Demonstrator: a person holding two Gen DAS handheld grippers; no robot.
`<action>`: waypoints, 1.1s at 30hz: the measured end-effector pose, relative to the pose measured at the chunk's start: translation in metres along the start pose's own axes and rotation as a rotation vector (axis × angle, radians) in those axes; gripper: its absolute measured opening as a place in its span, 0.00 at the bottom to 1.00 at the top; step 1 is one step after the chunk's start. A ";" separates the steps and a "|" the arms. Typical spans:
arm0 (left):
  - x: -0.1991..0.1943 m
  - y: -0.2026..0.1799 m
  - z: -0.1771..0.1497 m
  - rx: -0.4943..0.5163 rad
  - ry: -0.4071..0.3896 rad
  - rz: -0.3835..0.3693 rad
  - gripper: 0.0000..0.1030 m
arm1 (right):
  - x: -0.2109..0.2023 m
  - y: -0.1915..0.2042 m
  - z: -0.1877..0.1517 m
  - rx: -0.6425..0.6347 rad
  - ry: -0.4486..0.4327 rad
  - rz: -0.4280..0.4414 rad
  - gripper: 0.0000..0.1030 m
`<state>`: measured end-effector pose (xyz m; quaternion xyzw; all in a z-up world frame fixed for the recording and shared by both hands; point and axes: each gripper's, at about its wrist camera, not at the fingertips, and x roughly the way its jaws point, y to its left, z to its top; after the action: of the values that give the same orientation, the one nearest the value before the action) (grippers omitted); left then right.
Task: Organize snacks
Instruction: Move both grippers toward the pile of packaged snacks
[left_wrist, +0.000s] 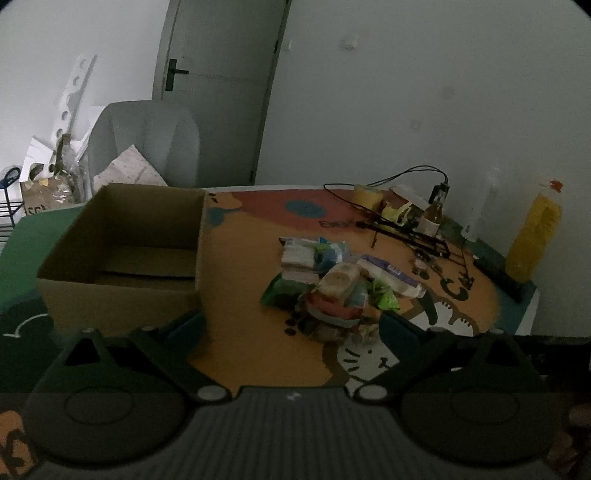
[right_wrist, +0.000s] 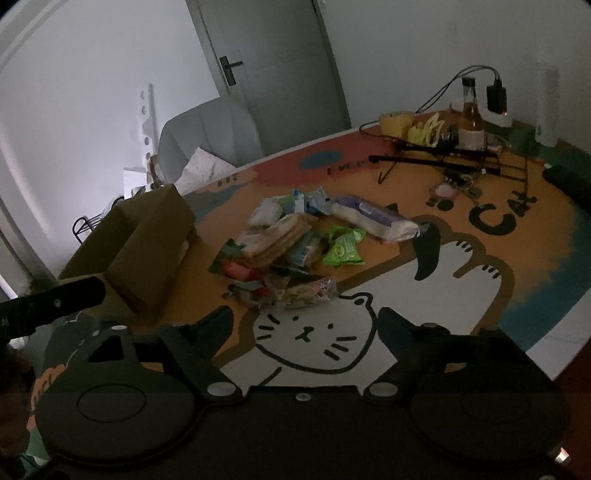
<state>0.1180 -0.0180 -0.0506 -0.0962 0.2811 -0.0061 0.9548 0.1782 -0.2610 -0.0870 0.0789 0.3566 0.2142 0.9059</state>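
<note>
Both claws spread and empty—left claw (left_wrist: 291, 325), right claw (right_wrist: 304, 325)—angled down at the snack heap (left_wrist: 332, 284) mid-bench, cardboard box (left_wrist: 122, 251) open beside it, likely to receive them.

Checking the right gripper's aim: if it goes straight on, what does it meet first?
Likely the near edge of the snack pile, just beyond the open right gripper; nothing lies between, though depth is uncertain.

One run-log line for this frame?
stage: approach | left gripper: open, empty | right gripper: open, empty | snack pile: on table | cardboard box: empty
</note>
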 end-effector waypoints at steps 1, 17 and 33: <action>0.004 0.000 0.000 -0.002 0.002 -0.004 0.97 | 0.003 -0.002 0.001 0.004 0.003 0.002 0.78; 0.062 -0.007 0.005 -0.030 0.032 -0.039 0.85 | 0.058 -0.017 0.007 0.026 0.058 0.015 0.73; 0.104 0.002 0.005 -0.050 0.109 -0.004 0.69 | 0.096 -0.005 0.012 -0.034 0.088 0.036 0.73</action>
<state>0.2086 -0.0220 -0.1027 -0.1199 0.3323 -0.0062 0.9355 0.2506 -0.2224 -0.1388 0.0606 0.3909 0.2396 0.8866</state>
